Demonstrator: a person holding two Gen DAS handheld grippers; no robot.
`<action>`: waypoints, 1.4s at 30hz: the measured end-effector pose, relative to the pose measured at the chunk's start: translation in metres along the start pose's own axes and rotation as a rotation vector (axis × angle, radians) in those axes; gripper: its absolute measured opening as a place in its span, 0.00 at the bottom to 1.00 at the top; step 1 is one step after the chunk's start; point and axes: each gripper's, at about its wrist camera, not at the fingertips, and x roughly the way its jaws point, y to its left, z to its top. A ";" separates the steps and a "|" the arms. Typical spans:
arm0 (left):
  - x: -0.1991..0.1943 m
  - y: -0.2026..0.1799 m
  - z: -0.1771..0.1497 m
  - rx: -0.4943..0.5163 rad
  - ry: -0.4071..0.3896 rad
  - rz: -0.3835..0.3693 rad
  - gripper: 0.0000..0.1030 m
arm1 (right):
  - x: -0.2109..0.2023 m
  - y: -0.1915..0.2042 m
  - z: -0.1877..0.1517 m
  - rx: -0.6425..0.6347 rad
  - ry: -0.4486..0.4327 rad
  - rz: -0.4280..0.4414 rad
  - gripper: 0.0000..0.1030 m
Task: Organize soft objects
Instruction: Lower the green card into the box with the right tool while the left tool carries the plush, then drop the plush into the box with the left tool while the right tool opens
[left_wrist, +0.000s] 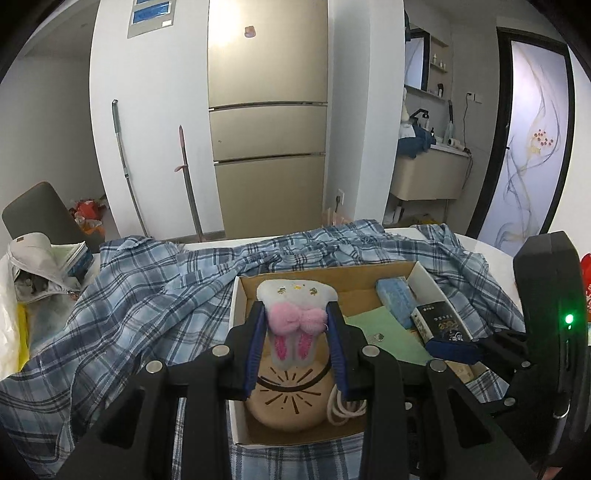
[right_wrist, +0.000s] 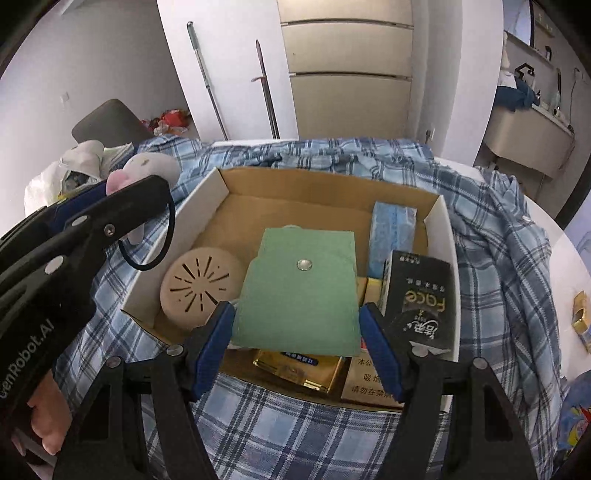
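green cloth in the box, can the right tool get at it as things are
Probably yes. The right tool is open, with the green cloth lying uncovered on top between its fingers. The black box stands close by the right finger and might get nudged. The left tool, holding the bunny, is off to the side.
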 end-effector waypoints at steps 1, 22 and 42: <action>0.000 0.000 0.000 -0.001 0.002 0.000 0.33 | 0.002 0.001 0.000 -0.006 0.004 -0.006 0.67; -0.004 0.014 0.004 -0.058 0.001 -0.029 0.68 | -0.015 -0.001 0.002 -0.045 -0.070 -0.059 0.85; -0.154 -0.004 0.006 0.057 -0.464 0.062 0.92 | -0.163 -0.018 -0.004 -0.032 -0.552 -0.170 0.99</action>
